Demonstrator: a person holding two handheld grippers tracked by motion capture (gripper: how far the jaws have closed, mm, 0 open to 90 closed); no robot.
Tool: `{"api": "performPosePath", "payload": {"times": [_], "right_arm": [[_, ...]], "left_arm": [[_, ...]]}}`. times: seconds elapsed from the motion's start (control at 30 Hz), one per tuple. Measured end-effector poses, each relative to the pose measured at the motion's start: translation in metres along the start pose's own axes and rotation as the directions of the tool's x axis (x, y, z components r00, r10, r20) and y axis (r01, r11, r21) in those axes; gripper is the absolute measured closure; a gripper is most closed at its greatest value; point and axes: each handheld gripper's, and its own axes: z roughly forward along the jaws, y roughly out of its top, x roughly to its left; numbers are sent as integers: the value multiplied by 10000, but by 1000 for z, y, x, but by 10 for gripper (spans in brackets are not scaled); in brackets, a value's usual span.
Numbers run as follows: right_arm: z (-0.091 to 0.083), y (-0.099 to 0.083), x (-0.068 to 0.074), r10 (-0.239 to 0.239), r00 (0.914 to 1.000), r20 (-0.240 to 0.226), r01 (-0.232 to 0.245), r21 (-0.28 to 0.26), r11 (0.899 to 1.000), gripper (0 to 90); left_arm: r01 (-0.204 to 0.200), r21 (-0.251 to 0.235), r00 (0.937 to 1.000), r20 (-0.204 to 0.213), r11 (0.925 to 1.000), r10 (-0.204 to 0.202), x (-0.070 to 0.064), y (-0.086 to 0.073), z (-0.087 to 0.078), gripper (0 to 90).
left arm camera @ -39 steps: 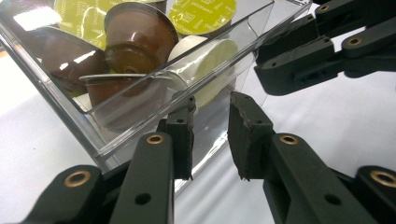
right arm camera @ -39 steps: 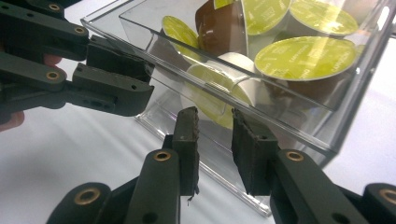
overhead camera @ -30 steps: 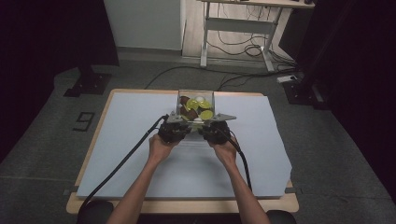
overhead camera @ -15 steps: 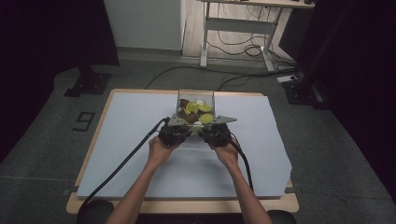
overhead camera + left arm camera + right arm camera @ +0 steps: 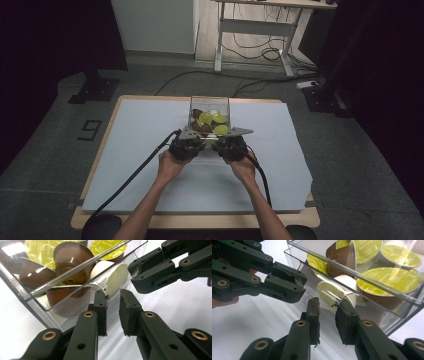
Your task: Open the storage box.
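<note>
A clear plastic box [image 5: 192, 112] of coffee capsules [image 5: 218, 118] stands mid-table. Both grippers meet at its near wall, the left gripper [image 5: 199, 140] beside the right gripper [image 5: 220, 141]. In the left gripper view the left gripper [image 5: 113, 297] has its jaws a little apart, tips against the box wall [image 5: 35, 305] by a notch in the rim, in front of a white capsule [image 5: 112, 280]. The right gripper [image 5: 327, 305] stands the same way, narrowly open, one tip touching the box rim [image 5: 362, 275]. Nothing clearly sits between either pair of jaws.
A pale cloth [image 5: 140, 130] covers the table, with bare room left and right of the box. A black cable [image 5: 125, 185] trails off the front left. Beyond the table stand a desk frame [image 5: 255, 25] and floor cables.
Both grippers stay at the box's near wall; the hands have shifted only very slightly.
</note>
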Motion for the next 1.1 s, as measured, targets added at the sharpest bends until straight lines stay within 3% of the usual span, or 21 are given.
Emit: {"api": "performPosePath", "payload": {"times": [1.0, 1.1], "right_arm": [[-28, -19, 27, -115, 9995, -281, 121, 187, 9998, 713], [-29, -20, 30, -62, 9995, -306, 68, 183, 9998, 713]], "left_arm": [[-337, -34, 9987, 392, 9994, 338, -34, -16, -20, 747], [-163, -118, 9986, 506, 9998, 169, -35, -19, -21, 740]]}}
